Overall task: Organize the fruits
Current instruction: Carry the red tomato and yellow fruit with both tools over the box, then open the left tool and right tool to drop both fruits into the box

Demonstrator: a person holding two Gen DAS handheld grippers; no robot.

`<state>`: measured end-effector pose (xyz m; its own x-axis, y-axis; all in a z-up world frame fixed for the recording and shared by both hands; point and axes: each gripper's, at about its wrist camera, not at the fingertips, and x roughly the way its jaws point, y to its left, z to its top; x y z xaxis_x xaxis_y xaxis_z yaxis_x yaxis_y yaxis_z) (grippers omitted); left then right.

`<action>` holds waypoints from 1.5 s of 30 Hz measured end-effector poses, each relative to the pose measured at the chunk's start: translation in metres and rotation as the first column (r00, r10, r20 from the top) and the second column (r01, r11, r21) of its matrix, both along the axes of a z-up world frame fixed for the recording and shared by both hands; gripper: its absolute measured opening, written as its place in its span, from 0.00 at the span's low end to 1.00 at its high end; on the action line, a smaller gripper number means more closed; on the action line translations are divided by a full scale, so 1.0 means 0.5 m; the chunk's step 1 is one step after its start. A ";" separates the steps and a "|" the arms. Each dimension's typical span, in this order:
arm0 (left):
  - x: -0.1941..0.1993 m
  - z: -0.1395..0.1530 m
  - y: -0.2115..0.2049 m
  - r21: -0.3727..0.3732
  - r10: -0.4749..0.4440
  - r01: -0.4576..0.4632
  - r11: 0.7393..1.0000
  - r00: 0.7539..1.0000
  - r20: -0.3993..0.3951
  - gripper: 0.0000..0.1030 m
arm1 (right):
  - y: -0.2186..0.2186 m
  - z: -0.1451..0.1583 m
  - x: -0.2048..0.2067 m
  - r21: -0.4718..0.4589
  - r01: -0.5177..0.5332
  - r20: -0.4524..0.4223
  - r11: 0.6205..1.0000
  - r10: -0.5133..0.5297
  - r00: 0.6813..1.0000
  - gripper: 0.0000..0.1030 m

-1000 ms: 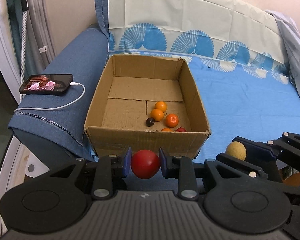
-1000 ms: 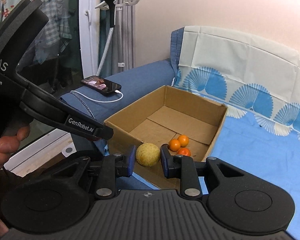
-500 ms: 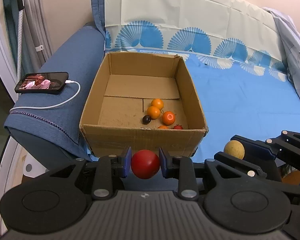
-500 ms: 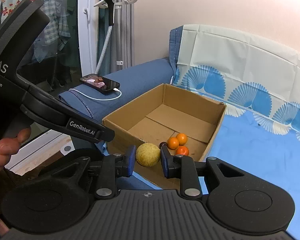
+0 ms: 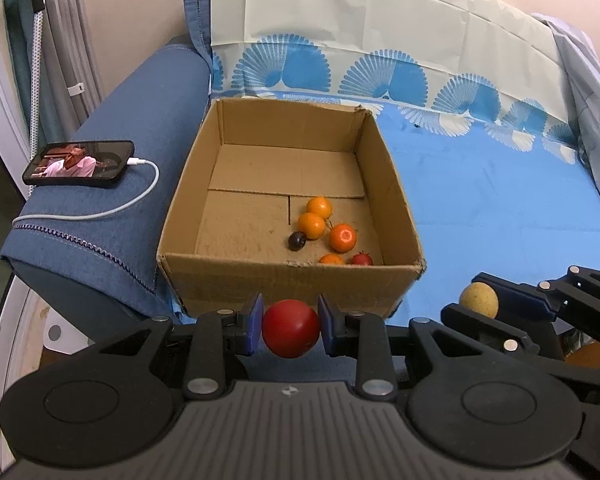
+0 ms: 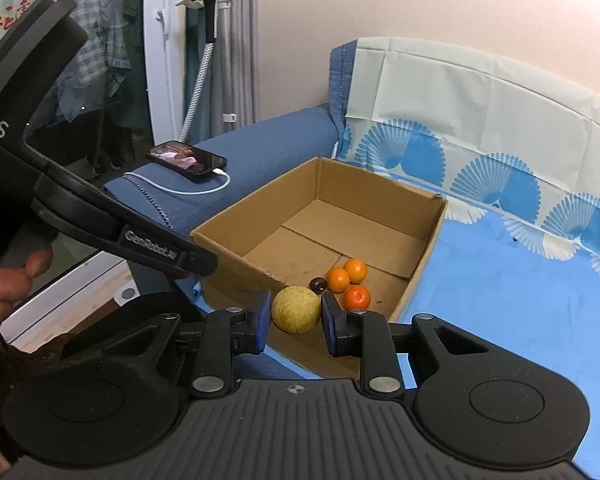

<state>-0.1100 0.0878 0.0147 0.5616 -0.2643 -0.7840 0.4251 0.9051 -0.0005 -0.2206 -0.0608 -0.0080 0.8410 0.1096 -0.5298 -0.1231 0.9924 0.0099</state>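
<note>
Gripping a red fruit (image 5: pixel 291 334), the left gripper (image 5: pixel 291 328) hangs just near of the cardboard box (image 5: pixel 292 280). The right gripper (image 6: pixel 295 314) clamps a yellow fruit (image 6: pixel 296 309), also on the box's near side.

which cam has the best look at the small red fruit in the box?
Left wrist. It looks down into the cardboard box and shows the small red fruit against the near wall, beside the oranges. In the right wrist view that spot is hidden behind the right gripper and its yellow fruit.

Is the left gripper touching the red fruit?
Touching. The left wrist view shows the left gripper with both blue pads pressed against the red fruit, no gap either side.
</note>
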 end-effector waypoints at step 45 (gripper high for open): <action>0.441 -0.252 -0.144 0.169 0.047 -0.017 0.986 0.983 -0.180 0.36 | -0.078 -0.203 0.436 -0.100 -0.002 -0.184 0.995 -0.016 0.983 0.35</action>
<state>0.1107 0.0157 -0.1111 0.4110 -0.1063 -0.9054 0.4026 0.9123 0.0756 -0.0026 -0.0998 -0.1096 0.7287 0.0429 -0.6835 -0.1212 0.9904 -0.0671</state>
